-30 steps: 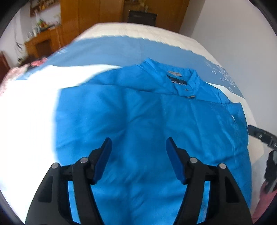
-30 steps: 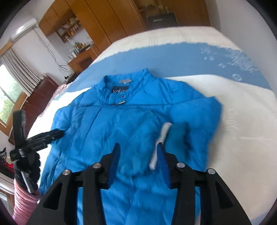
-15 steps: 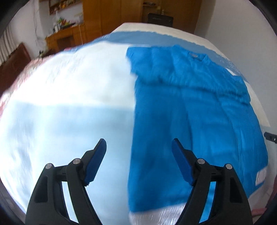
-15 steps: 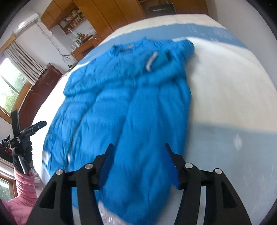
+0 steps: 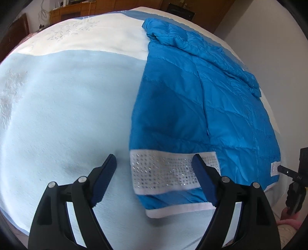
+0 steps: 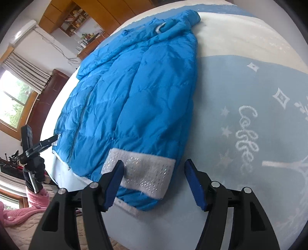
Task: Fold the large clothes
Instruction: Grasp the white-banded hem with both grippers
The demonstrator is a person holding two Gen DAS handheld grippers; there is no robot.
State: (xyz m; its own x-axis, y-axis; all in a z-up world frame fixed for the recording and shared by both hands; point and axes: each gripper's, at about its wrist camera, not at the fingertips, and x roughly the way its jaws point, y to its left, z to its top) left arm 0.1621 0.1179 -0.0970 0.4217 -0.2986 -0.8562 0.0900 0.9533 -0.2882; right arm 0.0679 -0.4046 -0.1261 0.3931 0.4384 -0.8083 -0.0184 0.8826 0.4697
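Note:
A bright blue puffer jacket (image 5: 192,100) lies flat on the bed, collar at the far end, both sleeves folded in over its front. The left sleeve's white sparkly cuff (image 5: 163,171) lies at the hem's left corner. My left gripper (image 5: 154,156) hovers open above it, pads off the fabric. In the right wrist view the jacket (image 6: 134,86) shows its other cuff (image 6: 146,173) at the right hem corner. My right gripper (image 6: 154,162) is over it, jaws opening, the cuff's end below the gap and not pinched.
The light blue and white blanket (image 5: 67,105) spreads wide to the left, and its patterned part (image 6: 240,86) to the right. A gloved hand in a pink sleeve (image 6: 36,196) holds the left gripper at the bed's near edge. Wooden cabinets (image 6: 57,17) and a window (image 6: 13,100) stand beyond.
Both grippers have left the jacket's middle and swung outward and down to the hem corners, left one to the left, right one to the right. Both jaws stand wider.

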